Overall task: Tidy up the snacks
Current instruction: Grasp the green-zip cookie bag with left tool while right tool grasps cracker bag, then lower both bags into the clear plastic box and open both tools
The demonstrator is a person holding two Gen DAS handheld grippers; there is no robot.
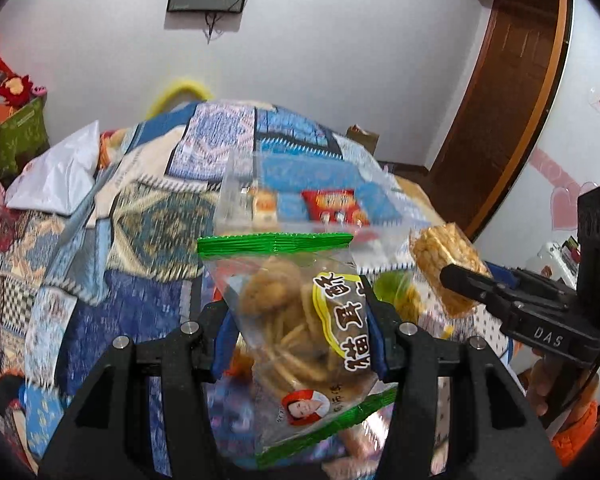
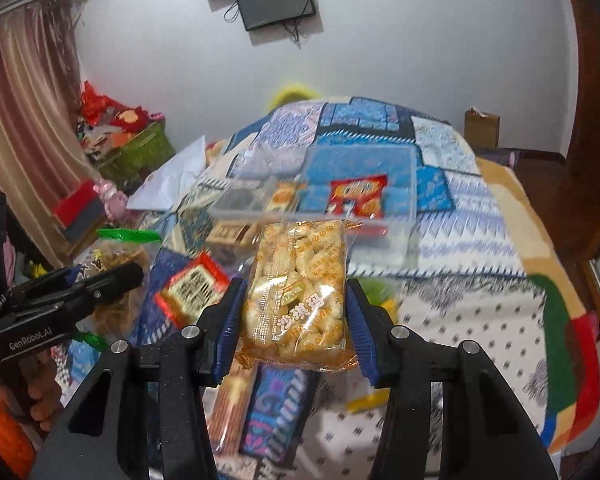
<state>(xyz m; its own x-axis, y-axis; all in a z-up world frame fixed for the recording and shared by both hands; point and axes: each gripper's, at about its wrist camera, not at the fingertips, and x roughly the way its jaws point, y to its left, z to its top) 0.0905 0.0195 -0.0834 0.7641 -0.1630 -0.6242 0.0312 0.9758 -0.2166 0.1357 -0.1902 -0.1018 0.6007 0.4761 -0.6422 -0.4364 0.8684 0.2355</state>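
Observation:
My left gripper is shut on a clear cookie bag with green edges and holds it above the bed. It also shows at the left of the right wrist view. My right gripper is shut on an orange-wrapped rice cake pack, which shows at the right of the left wrist view. A clear plastic box lies ahead on the bed with a red snack bag and a small orange pack inside.
Loose snacks lie on the patterned quilt below: a red-bordered packet, a blue bag, a biscuit stick pack. A white bag and a green basket sit at the left. A wooden door is at the right.

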